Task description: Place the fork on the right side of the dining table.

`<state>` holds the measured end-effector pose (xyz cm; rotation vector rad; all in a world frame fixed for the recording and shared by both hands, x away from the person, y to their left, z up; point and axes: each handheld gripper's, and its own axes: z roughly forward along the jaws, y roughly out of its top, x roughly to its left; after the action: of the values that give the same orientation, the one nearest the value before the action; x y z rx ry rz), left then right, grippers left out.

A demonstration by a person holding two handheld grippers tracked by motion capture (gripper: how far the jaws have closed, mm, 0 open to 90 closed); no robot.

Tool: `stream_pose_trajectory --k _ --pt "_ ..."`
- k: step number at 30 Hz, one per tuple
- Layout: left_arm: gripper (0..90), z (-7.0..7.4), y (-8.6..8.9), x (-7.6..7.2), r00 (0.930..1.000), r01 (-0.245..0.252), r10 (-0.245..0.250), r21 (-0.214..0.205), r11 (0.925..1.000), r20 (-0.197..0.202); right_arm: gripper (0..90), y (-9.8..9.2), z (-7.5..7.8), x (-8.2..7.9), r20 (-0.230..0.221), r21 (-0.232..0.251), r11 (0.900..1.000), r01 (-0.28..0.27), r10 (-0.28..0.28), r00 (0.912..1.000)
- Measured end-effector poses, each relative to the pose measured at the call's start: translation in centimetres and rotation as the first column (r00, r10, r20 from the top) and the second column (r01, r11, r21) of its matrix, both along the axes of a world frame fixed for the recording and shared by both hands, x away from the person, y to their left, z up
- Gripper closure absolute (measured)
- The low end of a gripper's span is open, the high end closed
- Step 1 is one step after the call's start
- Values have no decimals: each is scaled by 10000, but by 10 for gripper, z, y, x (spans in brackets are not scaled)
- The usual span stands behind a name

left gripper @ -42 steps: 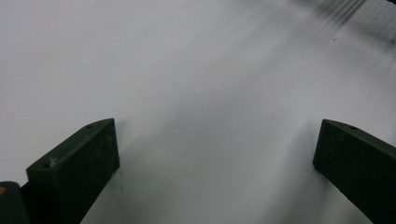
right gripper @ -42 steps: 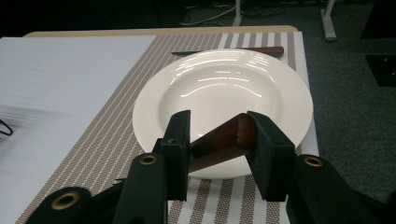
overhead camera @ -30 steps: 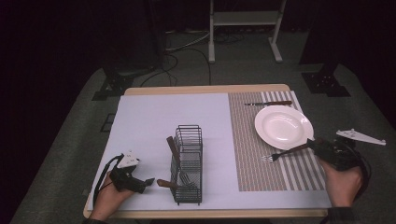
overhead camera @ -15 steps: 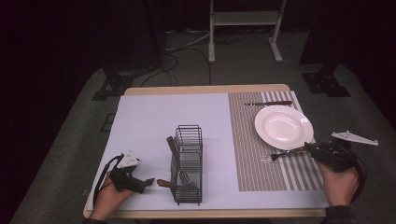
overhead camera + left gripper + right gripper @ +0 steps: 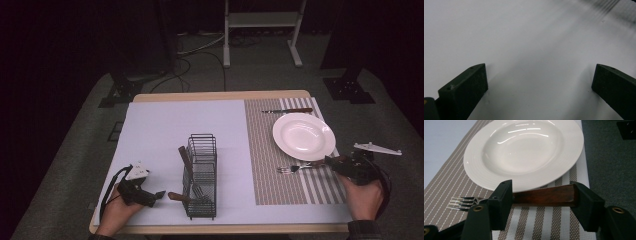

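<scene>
- Wood-edged table (image 5: 220, 96), middle of the high view, under a pale sheet; unchanged against the earlier frames.
- Striped placemat (image 5: 265, 150), right half of that view; bears plate, fork and knife.
- White plate (image 5: 303, 136), upper right on the placemat; empty, not moved.
- Wire cutlery caddy (image 5: 201, 175), lower centre; brown-handled utensils stand and lie in it as before.
- Right gripper (image 5: 541, 206), lower right of the high view; jaws have just been opening and now stand part-wide, flanking the fork's handle end to end. The far pad looks to touch the handle end, the near one to stand just off it; I read this as a release.
- Left gripper (image 5: 539, 85), lower left of the high view, jaws wide over bare sheet, nothing between them; idle throughout.
- Wood-handled fork (image 5: 524, 197), flat on the placemat just below the plate's rim, tines toward frame left. Judgement: fork now placed; next piece likely comes from the caddy.
- Table knife (image 5: 286, 110), above the plate, untouched.
</scene>
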<state>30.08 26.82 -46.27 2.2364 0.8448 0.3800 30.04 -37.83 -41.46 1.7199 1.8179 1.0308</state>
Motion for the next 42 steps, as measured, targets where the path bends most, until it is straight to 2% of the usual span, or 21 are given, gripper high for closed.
stream_pose_trajectory --k 5,12,25,26,30,42 --pt "0 0 0 0 10000 3 -3 2 10000 3 336 -5 -7 3 -399 331 9994 68 -55 9992" --pt "0 0 0 0 10000 1 -1 -3 10000 4 300 -9 -14 7 -777 500 9987 110 -71 9970" --pt "0 0 0 0 10000 4 -4 1 10000 4 264 -12 -21 9 -1072 745 9971 143 -63 9942" --pt "0 0 0 0 10000 2 -2 -2 10000 5 242 -11 -24 11 -1233 587 9982 82 -9 9924" --pt "0 0 0 0 10000 1 -1 -2 10000 5 229 -9 -27 13 -1438 513 9987 -6 80 9896" --pt "0 0 0 0 10000 5 -5 -3 10000 0 213 -8 -32 16 -1715 197 9998 -38 71 9852"
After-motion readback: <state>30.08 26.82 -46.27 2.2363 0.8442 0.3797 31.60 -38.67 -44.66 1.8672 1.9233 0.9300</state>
